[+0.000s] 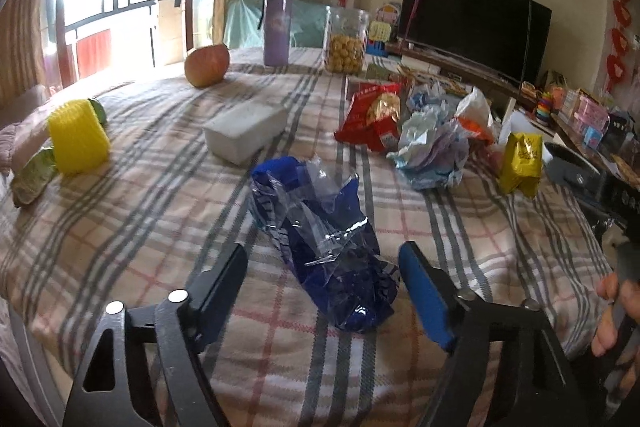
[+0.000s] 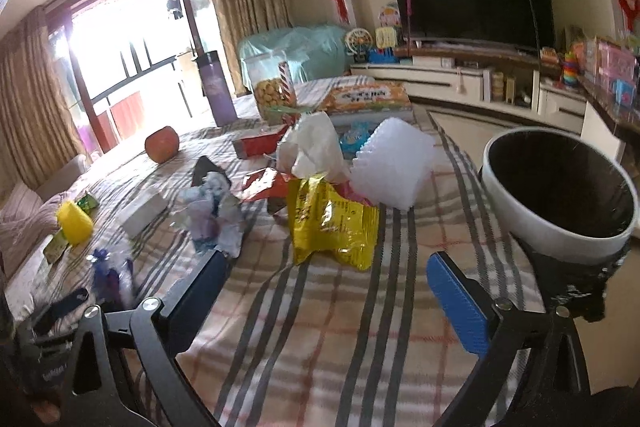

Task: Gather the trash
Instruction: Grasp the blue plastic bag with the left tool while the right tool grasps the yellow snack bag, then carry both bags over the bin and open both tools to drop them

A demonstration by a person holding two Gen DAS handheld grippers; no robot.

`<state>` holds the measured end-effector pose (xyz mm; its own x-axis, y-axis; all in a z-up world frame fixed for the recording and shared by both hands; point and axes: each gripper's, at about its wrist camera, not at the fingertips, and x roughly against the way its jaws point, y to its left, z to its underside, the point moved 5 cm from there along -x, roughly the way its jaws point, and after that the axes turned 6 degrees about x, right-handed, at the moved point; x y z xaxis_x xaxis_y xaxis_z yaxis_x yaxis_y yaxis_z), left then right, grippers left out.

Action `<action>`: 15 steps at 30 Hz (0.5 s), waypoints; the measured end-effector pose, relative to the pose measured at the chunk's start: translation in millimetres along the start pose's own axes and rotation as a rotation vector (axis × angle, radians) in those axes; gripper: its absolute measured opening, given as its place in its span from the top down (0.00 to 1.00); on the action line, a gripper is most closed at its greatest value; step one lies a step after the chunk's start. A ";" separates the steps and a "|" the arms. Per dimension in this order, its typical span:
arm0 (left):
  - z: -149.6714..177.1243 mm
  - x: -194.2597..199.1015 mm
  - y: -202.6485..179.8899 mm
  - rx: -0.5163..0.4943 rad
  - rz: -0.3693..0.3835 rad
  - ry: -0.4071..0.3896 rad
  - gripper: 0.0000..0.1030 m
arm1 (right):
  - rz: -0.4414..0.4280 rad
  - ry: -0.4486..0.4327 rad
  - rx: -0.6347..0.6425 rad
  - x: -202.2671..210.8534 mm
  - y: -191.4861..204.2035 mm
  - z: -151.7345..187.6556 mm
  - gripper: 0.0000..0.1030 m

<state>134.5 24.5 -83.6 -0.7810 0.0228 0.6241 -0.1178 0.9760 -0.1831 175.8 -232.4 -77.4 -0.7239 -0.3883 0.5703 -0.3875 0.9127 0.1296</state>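
Left tongs [image 1: 320, 291], jaws apart, straddle the near end of the blue wrapper [image 1: 324, 247], which lies crumpled on the plaid cloth [image 1: 140, 227] of the bench; nothing is gripped. The wrapper's far end reaches beyond the tips, toward the white box [image 1: 244, 133]. Right tongs [image 2: 324, 287], also apart and empty, point at the yellow bag [image 2: 332, 223], which lies just beyond their tips, not between them.

Risks, as judged from this view: the blue wrapper is thin, slick film, so a closing pinch may catch only a loose fold and let the rest slip or tear free; a low pinch may also gather the cloth beneath and drag it. From the wrapper, the trash heap [image 1: 432, 143] lies further back and to the right, and the yellow bag leans against that heap, so lifting it may tip neighbouring scraps. The bin [image 2: 560, 187] stands right of the yellow bag, at the bench edge; a careless swing of the right tongs could knock it.
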 end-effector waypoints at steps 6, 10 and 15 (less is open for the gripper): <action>-5.0 -20.4 -1.2 -0.004 0.012 0.035 0.54 | -0.015 0.048 -0.031 -25.5 -8.7 -4.3 0.26; -10.5 -24.0 -9.5 -0.019 0.028 0.027 0.64 | -0.035 0.074 -0.048 -33.8 -15.5 -4.0 0.58; -15.9 -20.5 -32.4 -0.061 0.074 0.017 0.67 | -0.054 0.056 -0.040 -19.8 -15.8 -2.8 0.63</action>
<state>164.1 -4.2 -78.4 -0.7756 0.0990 0.6234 -0.0219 0.9828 -0.1833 197.8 -238.8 -88.4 -0.6687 -0.4308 0.6061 -0.4015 0.8952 0.1934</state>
